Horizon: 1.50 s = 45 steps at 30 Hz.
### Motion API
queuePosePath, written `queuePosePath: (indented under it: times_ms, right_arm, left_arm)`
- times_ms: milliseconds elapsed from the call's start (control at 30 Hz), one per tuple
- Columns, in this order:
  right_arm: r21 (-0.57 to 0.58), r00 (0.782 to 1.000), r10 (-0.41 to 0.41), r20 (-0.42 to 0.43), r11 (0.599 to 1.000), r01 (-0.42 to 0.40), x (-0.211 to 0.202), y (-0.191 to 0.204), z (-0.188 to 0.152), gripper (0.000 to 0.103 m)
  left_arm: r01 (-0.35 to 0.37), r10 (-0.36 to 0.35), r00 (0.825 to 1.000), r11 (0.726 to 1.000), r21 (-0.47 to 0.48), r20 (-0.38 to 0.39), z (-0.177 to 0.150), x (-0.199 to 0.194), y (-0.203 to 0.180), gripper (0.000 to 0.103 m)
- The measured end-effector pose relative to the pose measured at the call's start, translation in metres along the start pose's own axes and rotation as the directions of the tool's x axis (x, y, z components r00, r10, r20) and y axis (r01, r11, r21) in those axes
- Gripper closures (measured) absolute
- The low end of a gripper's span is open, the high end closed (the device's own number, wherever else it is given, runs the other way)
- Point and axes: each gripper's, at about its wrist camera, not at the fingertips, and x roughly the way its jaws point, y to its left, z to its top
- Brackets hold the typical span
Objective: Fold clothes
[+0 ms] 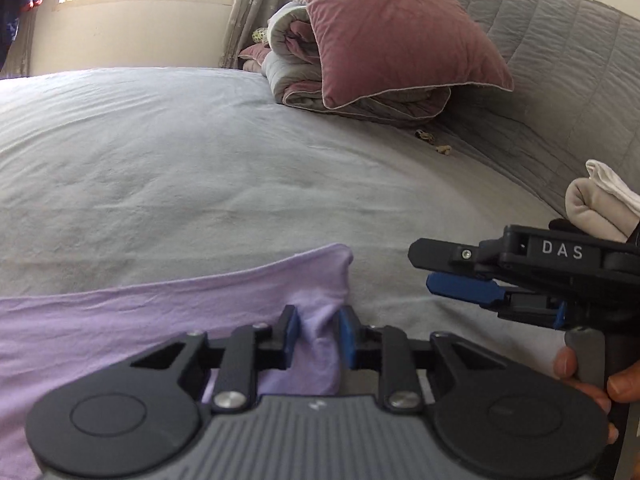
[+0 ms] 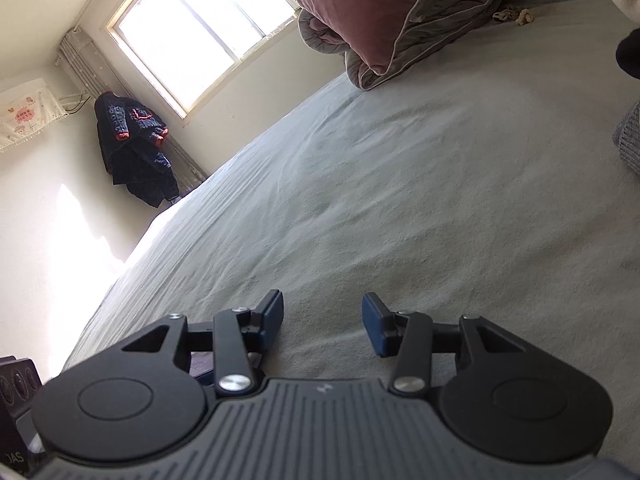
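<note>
A: Status on the left gripper (image 1: 316,334)?

B: Clamped on a bunched fold of the thin lilac cotton garment (image 1: 160,320). Blue pads press the cloth from both sides. Rest of the garment spreads out flat to the left, over the near edge of the bed's grey-green sheet (image 1: 180,160), w/ one corner peaking just beyond the fingers.

A: And the right gripper (image 2: 322,330)?

B: Jaws apart, nothing btwn them, only bare sheet (image 2: 400,180) under the pads. In the left wrist view it shows side-on (image 1: 448,276) near the right edge of the bed, beside the garment corner but apart from it, not touching the cloth. Person's fingers (image 1: 568,364) wrap the handle below it.

A: Anything else on the bed?

B: Far right corner: mauve velvet pillow (image 1: 392,32) leaning on a rolled grey-and-mauve quilt (image 1: 304,76), both against the quilted grey headboard (image 1: 560,80). Cream and white folded cloth (image 1: 600,204) at the right edge, behind the right gripper. Small tan scrap (image 1: 442,150) lying by the headboard; can't tell what it is.

A: Beyond the bed?

B: Bright window (image 2: 200,28), dark navy jacket w/ red trim (image 2: 136,144) hanging in the room corner.
</note>
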Motion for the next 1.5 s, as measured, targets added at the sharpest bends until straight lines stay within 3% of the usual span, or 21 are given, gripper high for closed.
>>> queuePosePath:
  times_ms: [67, 133, 200, 267, 333, 400, 467, 500, 567, 633, 667, 700, 767, 933, 1133, 1267, 1300, 1333, 1367, 1500]
  right_arm:
    - [0.043, 0.998, 0.052, -0.026, 0.998, -0.051, 0.005, 0.0, -0.002, 0.056]
    - [0.067, 0.995, 0.084, -0.054, 0.995, -0.081, 0.009, 0.003, -0.006, 0.056]
    - [0.074, 0.992, 0.102, -0.067, 0.993, -0.097, 0.013, 0.007, -0.011, 0.054]
    - [0.084, 0.987, 0.136, -0.085, 0.988, -0.129, 0.016, 0.013, -0.015, 0.053]
    - [0.103, 0.976, 0.19, -0.108, 0.978, -0.179, 0.02, 0.018, -0.019, 0.053]
    - [0.148, 0.962, 0.247, -0.116, 0.962, -0.23, 0.023, 0.019, -0.023, 0.053]
    - [0.196, 0.945, 0.303, -0.118, 0.941, -0.277, 0.026, 0.018, -0.028, 0.053]
    - [0.226, 0.936, 0.333, -0.114, 0.926, -0.302, 0.027, 0.017, -0.03, 0.053]
    - [0.288, 0.914, 0.393, -0.101, 0.891, -0.351, 0.03, 0.014, -0.032, 0.053]
    - [0.318, 0.906, 0.415, -0.083, 0.873, -0.37, 0.029, 0.012, -0.033, 0.056]
    - [0.331, 0.903, 0.424, -0.074, 0.865, -0.379, 0.028, 0.01, -0.033, 0.061]
    - [0.34, 0.902, 0.425, -0.075, 0.861, -0.378, 0.027, 0.009, -0.032, 0.079]
    - [0.357, 0.902, 0.425, -0.081, 0.857, -0.372, 0.025, 0.007, -0.03, 0.082]
    - [0.405, 0.927, 0.363, -0.092, 0.864, -0.298, 0.01, 0.002, -0.017, 0.093]
    - [0.362, 0.936, 0.352, -0.012, 0.874, -0.324, -0.03, -0.001, 0.007, 0.099]
    - [0.244, 0.98, 0.198, -0.025, 0.952, -0.186, -0.044, 0.003, 0.015, 0.098]
    - [0.209, 0.988, 0.148, -0.035, 0.968, -0.138, -0.044, 0.005, 0.016, 0.09]
    - [0.175, 0.994, 0.098, -0.043, 0.981, -0.089, -0.045, 0.006, 0.016, 0.09]
    - [0.139, 0.998, 0.047, -0.049, 0.989, -0.039, -0.046, 0.008, 0.016, 0.089]
    - [0.038, 0.993, 0.001, -0.118, 0.999, 0.003, -0.024, 0.017, 0.004, 0.087]
  left_arm:
    - [0.1, -0.1, 0.995, 0.978, -0.182, 0.011, 0.001, -0.001, 0.032, 0.098]
    - [0.159, -0.159, 0.987, 0.935, -0.317, 0.028, 0.002, -0.001, 0.056, 0.098]
    - [0.261, -0.259, 0.963, 0.844, -0.469, 0.07, -0.003, -0.001, 0.081, 0.098]
    - [0.346, -0.34, 0.932, 0.725, -0.596, 0.127, -0.009, 0.0, 0.101, 0.099]
    - [0.4, -0.386, 0.906, 0.638, -0.658, 0.175, -0.013, 0.0, 0.112, 0.099]
    - [0.437, -0.415, 0.885, 0.582, -0.686, 0.212, -0.017, 0.0, 0.115, 0.099]
    - [0.458, -0.438, 0.869, 0.543, -0.704, 0.229, -0.02, 0.001, 0.113, 0.099]
    - [0.459, -0.443, 0.868, 0.539, -0.706, 0.227, -0.021, 0.002, 0.111, 0.099]
    - [0.451, -0.447, 0.869, 0.544, -0.708, 0.209, -0.022, 0.004, 0.107, 0.098]
    - [0.444, -0.453, 0.87, 0.55, -0.708, 0.194, -0.022, 0.005, 0.105, 0.098]
    - [0.434, -0.447, 0.876, 0.561, -0.705, 0.183, -0.021, 0.006, 0.103, 0.1]
    - [0.418, -0.432, 0.885, 0.581, -0.698, 0.17, -0.021, 0.006, 0.101, 0.099]
    - [0.398, -0.412, 0.898, 0.613, -0.682, 0.154, -0.02, 0.006, 0.097, 0.099]
    - [0.358, -0.373, 0.92, 0.684, -0.635, 0.117, -0.018, 0.006, 0.092, 0.092]
    - [0.315, -0.336, 0.939, 0.75, -0.581, 0.076, -0.012, 0.009, 0.085, 0.091]
    - [0.265, -0.289, 0.957, 0.83, -0.491, 0.028, -0.006, 0.009, 0.07, 0.089]
    - [0.257, -0.281, 0.96, 0.85, -0.46, 0.016, -0.005, 0.009, 0.065, 0.085]
    - [0.251, -0.276, 0.961, 0.866, -0.433, 0.005, -0.002, 0.007, 0.061, 0.082]
    - [0.243, -0.269, 0.963, 0.875, -0.418, -0.002, 0.0, 0.005, 0.059, 0.076]
    - [0.151, -0.159, 0.987, 0.934, -0.325, 0.0, 0.019, -0.008, 0.048, 0.056]
